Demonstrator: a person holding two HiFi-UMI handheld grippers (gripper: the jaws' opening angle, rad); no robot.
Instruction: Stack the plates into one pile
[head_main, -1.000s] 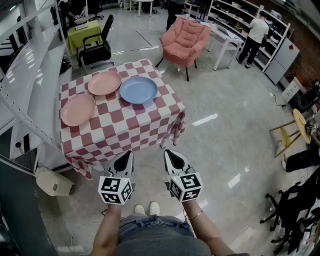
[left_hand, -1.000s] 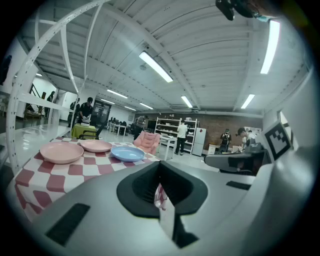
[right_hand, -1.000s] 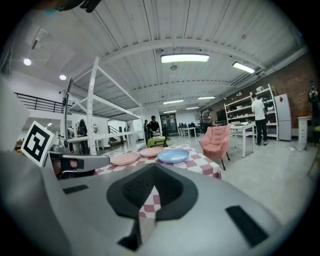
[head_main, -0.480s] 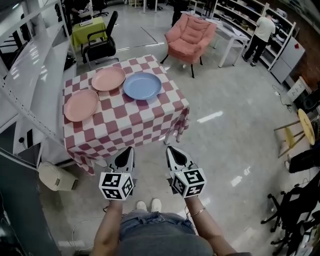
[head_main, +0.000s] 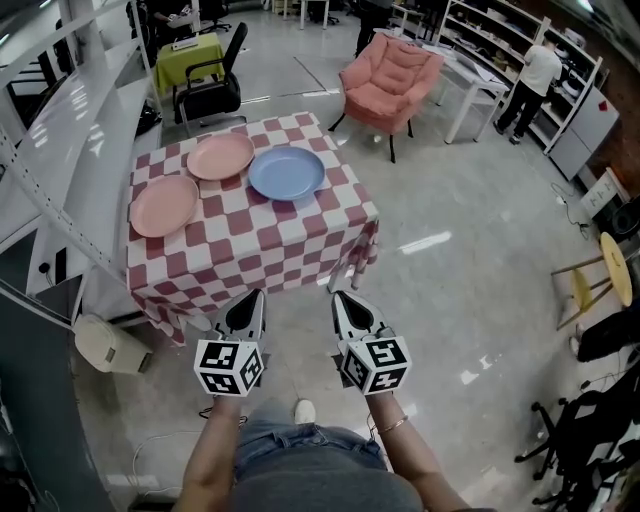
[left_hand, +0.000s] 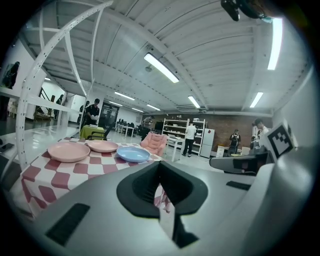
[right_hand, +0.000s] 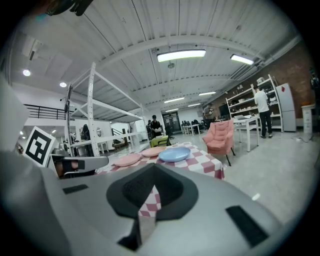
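- Left gripper (head_main: 250, 300): jaws pressed together, nothing between them. It is held low in front of the body, nose toward the table.
- Right gripper (head_main: 342, 300): likewise closed and empty, level with the left one and just beside it.
- Both grippers hang over bare floor, short of the near edge of the table (head_main: 262, 258), which wears a red-and-white checked cloth.
- First pink plate (head_main: 163, 205) lies at the left edge of the table.
- Second pink plate (head_main: 220, 156) lies by the far left corner, just beside the first.
- Blue plate (head_main: 287, 173) lies along the far edge toward the far right corner, its rim against the second pink plate or very nearly so.
- All three plates lie flat and separate, and none is stacked.
- Step in hand, as I judge it: the approach. No plate is touched yet.
- Next move calls for closing in on the near edge, parting one gripper's jaws, and pinching a plate by its rim. The far half of the table is a long reach.
- Head view gives the layout from above: the plates' spacing and the floor gap before the table.
- The left and right gripper views show the plates side-on, shallow with low raised rims. They also show the jaws meeting, which the head view cannot settle.
- Each gripper view catches the other gripper at its edge.
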